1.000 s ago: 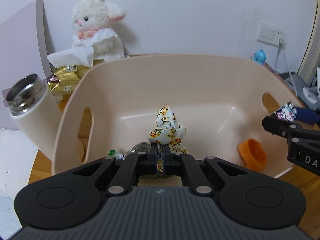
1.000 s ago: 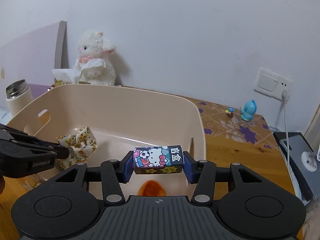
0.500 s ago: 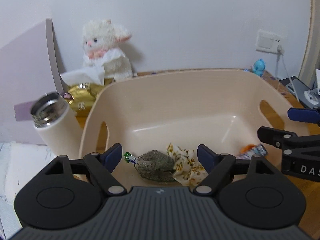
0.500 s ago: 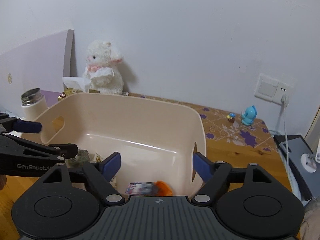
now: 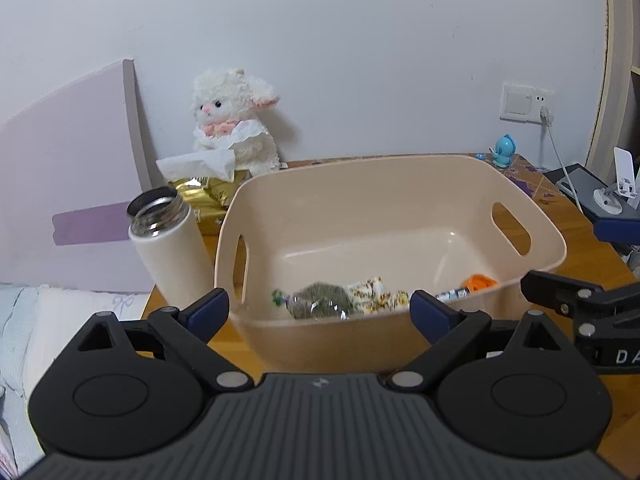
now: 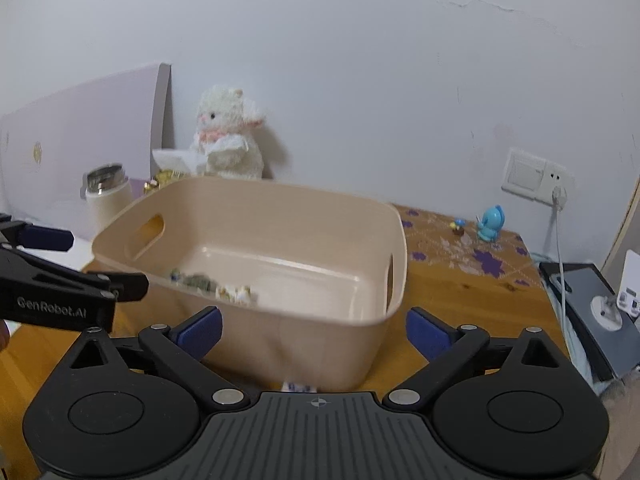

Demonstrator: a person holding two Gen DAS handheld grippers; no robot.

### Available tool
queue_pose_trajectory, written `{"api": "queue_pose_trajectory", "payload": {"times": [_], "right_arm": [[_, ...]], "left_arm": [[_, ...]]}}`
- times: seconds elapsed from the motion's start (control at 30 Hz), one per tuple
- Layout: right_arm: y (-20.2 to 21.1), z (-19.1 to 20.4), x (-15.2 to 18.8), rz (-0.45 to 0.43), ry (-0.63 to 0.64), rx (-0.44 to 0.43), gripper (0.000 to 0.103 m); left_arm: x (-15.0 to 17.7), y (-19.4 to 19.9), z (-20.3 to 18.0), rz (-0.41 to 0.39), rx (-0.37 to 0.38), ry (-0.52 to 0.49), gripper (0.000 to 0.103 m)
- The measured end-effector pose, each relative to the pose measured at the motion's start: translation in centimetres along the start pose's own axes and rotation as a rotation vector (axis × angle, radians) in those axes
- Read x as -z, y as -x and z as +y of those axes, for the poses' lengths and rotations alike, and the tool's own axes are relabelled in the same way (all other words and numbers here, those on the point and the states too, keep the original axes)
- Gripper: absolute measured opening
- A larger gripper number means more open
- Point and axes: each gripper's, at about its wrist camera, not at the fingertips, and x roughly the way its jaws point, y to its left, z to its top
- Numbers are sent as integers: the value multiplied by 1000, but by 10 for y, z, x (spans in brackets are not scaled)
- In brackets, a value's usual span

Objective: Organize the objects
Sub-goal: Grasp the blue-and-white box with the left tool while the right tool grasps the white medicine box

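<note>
A beige plastic bin [image 5: 400, 184] stands on the wooden table; it also shows in the right wrist view [image 6: 280, 204]. Inside lie a grey-green pouch [image 5: 320, 306], a floral cloth scrunchie [image 5: 372, 296], a small printed box [image 5: 452, 294] and an orange item [image 5: 480, 282]. The pouch [image 6: 196, 280] and scrunchie [image 6: 236, 294] show in the right wrist view too. My left gripper [image 5: 320, 308] is open and empty, in front of the bin. My right gripper [image 6: 314, 330] is open and empty, in front of the bin's near right corner.
An open white flask [image 5: 168, 244] stands left of the bin. A plush lamb [image 5: 232, 120], a tissue pack [image 5: 200, 184], a blue figurine [image 6: 490, 222], a wall socket with cable [image 6: 536, 174] and a phone stand [image 5: 616, 196] are around. A small item [image 6: 298, 387] lies by the bin's front.
Both grippers opened, dropping the scrunchie and the printed box into the bin, then drew back and up away from it.
</note>
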Motion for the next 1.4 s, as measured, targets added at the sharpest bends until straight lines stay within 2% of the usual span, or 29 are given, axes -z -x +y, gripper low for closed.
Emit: {"api": "queue_pose_trajectory", "payload": {"times": [0.47, 0.57, 0.8, 1.1, 1.23, 1.4], "right_arm": [[-12, -1, 55, 137, 6, 10, 100], [-21, -2, 66, 168, 3, 10, 100], [-39, 0, 80, 223, 7, 6, 99], [-61, 5, 87, 257, 35, 8, 94], [-67, 4, 85, 246, 20, -4, 93], [-73, 4, 81, 228, 8, -13, 83]], "left_arm": [[59, -1, -17, 106, 25, -22, 97], [67, -7, -18, 134, 52, -5, 97], [80, -31, -21, 196, 62, 4, 97], [89, -58, -22, 256, 49, 21, 97], [92, -68, -19, 275, 56, 45, 98], [89, -75, -17, 270, 55, 64, 99]]}}
